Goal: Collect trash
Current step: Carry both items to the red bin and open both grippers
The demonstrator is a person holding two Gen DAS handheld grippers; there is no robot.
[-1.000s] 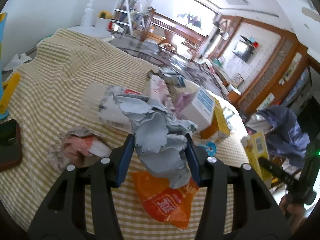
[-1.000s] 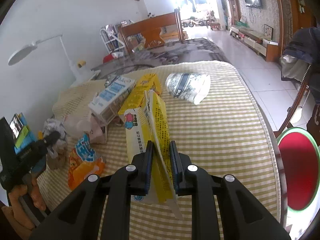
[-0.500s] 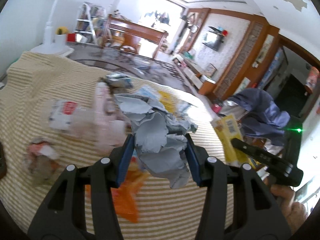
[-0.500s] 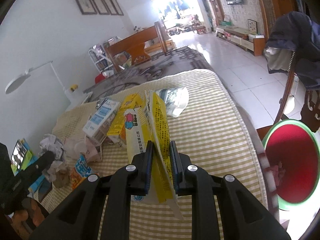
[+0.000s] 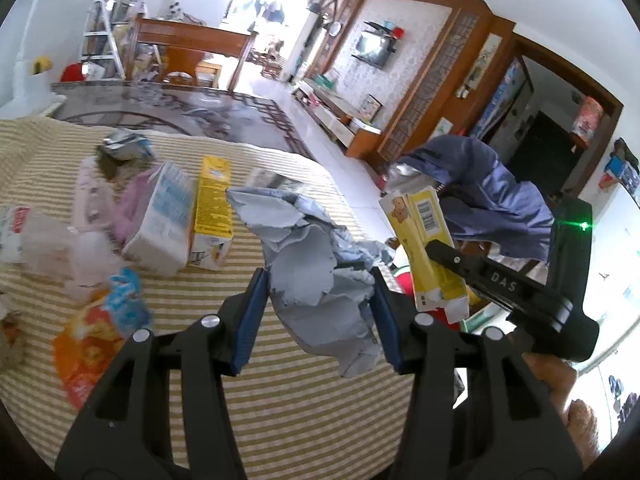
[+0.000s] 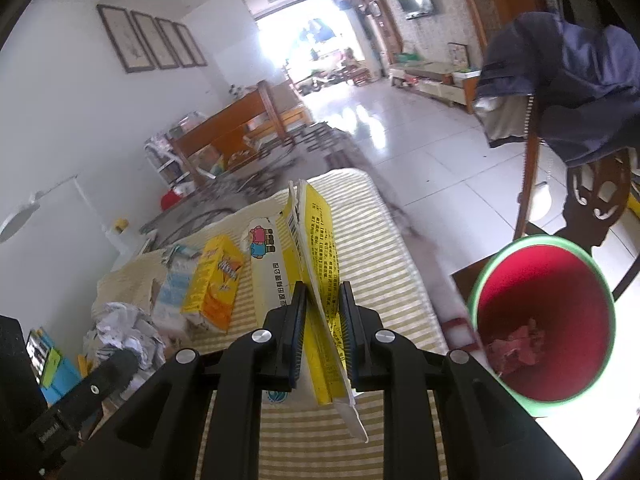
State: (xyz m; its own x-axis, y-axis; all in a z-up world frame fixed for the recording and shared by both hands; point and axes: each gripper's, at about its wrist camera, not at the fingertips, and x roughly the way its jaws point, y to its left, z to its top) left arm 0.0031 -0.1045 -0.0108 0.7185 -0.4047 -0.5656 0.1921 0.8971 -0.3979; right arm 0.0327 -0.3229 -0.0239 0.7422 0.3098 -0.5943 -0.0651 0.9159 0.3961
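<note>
Left wrist view: the left gripper [image 5: 318, 312] stood partly open, its blue pads clamped on a crumpled grey paper wad [image 5: 316, 280] held above the striped tablecloth [image 5: 304, 412]. The wad bulged loosely past both pads, with a tail hanging below them; a torn layer could have slipped free and fallen back onto the cloth. More trash lay behind it: a white-and-blue carton [image 5: 160, 220], a yellow box [image 5: 212, 208] and an orange wrapper [image 5: 88, 344]. To the right, the right gripper [image 5: 436, 250] carried a flattened yellow carton [image 5: 424, 248].

Right wrist view: the right gripper [image 6: 323, 328] was nearly closed, pinching the flattened yellow carton [image 6: 316, 280] by one thin panel. The red bin with a green rim [image 6: 544, 320] sat off the table edge, lower right, already holding some scraps. Risk noted: the long carton might pivot in so narrow a pinch, strike the rim and drop to the floor. Both hands heading for one opening could also collide.
</note>
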